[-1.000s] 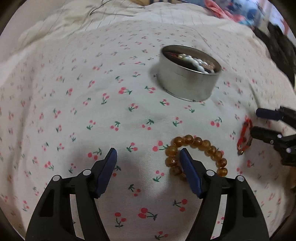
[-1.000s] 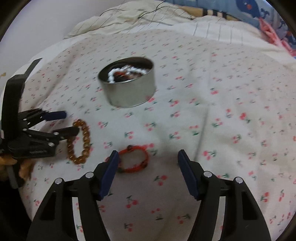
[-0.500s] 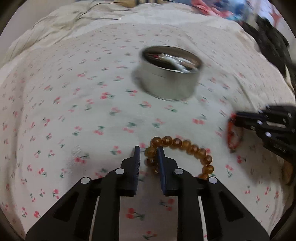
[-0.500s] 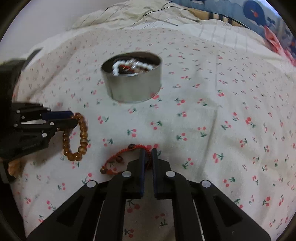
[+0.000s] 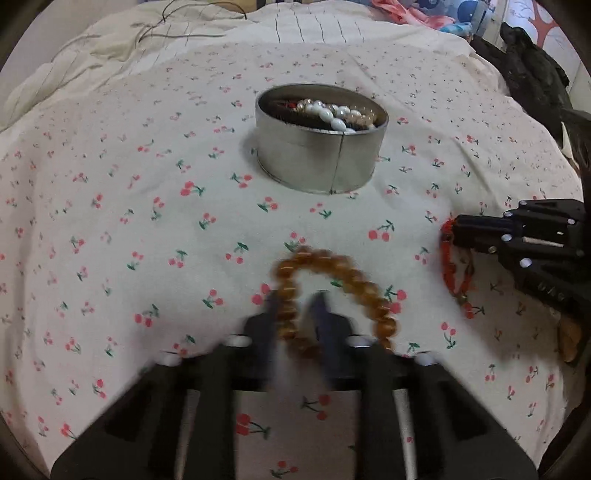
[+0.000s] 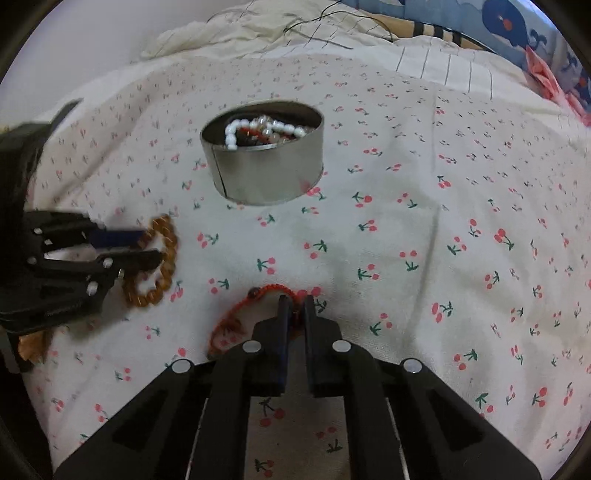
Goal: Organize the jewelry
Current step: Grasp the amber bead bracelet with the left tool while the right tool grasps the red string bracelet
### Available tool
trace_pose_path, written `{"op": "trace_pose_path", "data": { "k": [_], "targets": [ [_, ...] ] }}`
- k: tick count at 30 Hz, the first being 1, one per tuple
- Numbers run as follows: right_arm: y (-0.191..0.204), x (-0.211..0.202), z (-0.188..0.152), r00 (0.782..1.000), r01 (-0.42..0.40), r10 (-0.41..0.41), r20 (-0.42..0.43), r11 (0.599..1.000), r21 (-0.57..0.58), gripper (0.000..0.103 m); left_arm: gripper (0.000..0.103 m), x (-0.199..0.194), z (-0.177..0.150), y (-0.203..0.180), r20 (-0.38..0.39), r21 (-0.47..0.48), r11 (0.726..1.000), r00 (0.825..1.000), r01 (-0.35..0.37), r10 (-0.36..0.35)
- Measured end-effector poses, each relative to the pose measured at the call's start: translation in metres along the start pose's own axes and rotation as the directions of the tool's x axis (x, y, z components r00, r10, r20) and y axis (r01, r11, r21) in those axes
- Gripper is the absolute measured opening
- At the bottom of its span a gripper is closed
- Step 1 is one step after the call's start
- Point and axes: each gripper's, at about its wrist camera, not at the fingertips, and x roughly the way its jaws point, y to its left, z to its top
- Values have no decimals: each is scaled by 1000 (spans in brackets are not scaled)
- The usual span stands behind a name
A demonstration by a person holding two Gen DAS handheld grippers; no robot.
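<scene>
A round silver tin (image 5: 320, 147) stands on the cherry-print bedspread and holds white beads and other jewelry; it also shows in the right wrist view (image 6: 266, 162). My left gripper (image 5: 295, 306) is shut on an amber bead bracelet (image 5: 354, 284), blurred by motion, in front of the tin. From the right wrist view the bracelet (image 6: 162, 266) hangs from the left gripper (image 6: 151, 245). My right gripper (image 6: 295, 310) is shut on a red cord bracelet (image 6: 240, 306). In the left wrist view the red bracelet (image 5: 452, 269) dangles at the right gripper (image 5: 456, 236).
The cherry-print bedspread (image 5: 147, 206) covers a soft bed. A rumpled cream blanket with a thin cable (image 5: 177, 26) lies at the back. Dark clothing (image 5: 528, 77) sits at the back right. Blue and pink fabric (image 6: 535, 48) lies behind in the right wrist view.
Both grippers closed from wide open onto their bracelets. The left one has lifted the amber bracelet off the bedspread; the right one has raised part of the red cord bracelet.
</scene>
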Motion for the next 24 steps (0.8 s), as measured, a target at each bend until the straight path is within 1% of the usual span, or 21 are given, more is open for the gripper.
{"op": "trace_pose_path", "data": {
  "k": [4, 8, 10, 12, 14, 15, 16, 17, 18, 19, 20, 21, 23, 24],
  "targets": [
    [-13, -16, 6, 997, -43, 39, 64, 997, 70, 8, 11, -17, 10, 10, 98, -45, 999, 995, -2, 6],
    [-24, -23, 7, 993, -66, 54, 102, 990, 122, 8, 11, -24, 15, 16, 149, -77, 997, 989, 5, 7],
    [-24, -25, 6, 993, -76, 62, 105, 989, 128, 8, 11, -24, 12, 16, 147, -75, 997, 989, -1, 12],
    [-25, -24, 6, 994, -63, 50, 96, 990, 128, 8, 11, -18, 11, 18, 120, -85, 996, 992, -17, 27],
    [-27, -17, 5, 998, -32, 24, 57, 991, 132, 9, 11, -4, 6, 23, 31, -94, 996, 999, -9, 12],
    [-30, -12, 4, 999, -40, 37, 24, 990, 139, 20, 12, 2, 7, 25, 1, -103, 995, 1000, -13, 13],
    [-32, -8, 2, 998, -55, 55, 2, 987, 152, 48, 12, 6, 5, 26, -20, -113, 994, 1000, -11, 9],
    [-33, -9, 1, 998, -60, 59, 7, 985, 161, 60, 14, 5, 6, 25, -22, -109, 994, 1000, -10, 8],
    [-31, -12, 1, 998, -58, 54, 27, 986, 157, 71, 24, 5, 7, 25, -23, -109, 994, 1000, -9, 7],
    [-25, -14, 2, 999, -44, 39, 35, 991, 128, 73, 32, 5, 7, 27, -26, -124, 992, 1000, -5, 2],
    [-19, -13, 3, 999, -27, 24, 33, 995, 97, 73, 48, 7, 6, 27, -31, -138, 990, 999, 5, -9],
    [-15, -10, 2, 1000, -14, 12, 24, 997, 79, 73, 51, 8, 5, 26, -30, -138, 990, 1000, 5, -9],
    [-1, 3, -3, 1000, 14, -14, -14, 1000, 23, 73, 49, 9, 4, 17, -21, -90, 995, 999, -35, 33],
    [6, 5, -4, 999, 48, -49, -12, 999, -20, 65, 33, 10, 4, 13, -18, -65, 997, 999, -32, 31]
  ]
}}
